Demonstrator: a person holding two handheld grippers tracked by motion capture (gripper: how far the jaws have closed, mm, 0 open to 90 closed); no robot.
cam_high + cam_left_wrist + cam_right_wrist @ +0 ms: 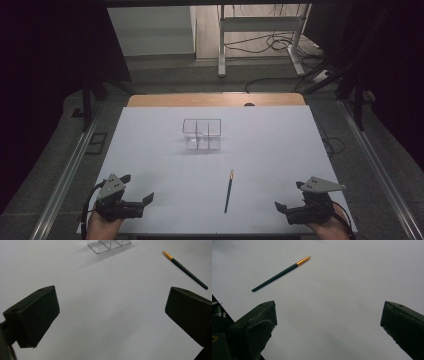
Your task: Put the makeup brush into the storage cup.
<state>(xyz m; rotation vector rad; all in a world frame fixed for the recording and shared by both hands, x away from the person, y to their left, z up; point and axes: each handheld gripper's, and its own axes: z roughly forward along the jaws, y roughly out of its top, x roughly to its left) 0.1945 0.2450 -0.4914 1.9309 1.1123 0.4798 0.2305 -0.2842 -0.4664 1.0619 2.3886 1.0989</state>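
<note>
Right now both claws are spread wide and hold nothing: the left gripper [142,199] and the right gripper [281,206] sit low at the near corners of the white table [280,135]. The thin dark pen [229,191] with a gold tip lies flat between them, well apart from each. It could roll away if a claw bumps it. Count: one pen, one clear box [201,134], two grippers.

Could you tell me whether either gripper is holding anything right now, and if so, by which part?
Nothing is held: the left gripper and right gripper are open, and the pen lies untouched.
</note>
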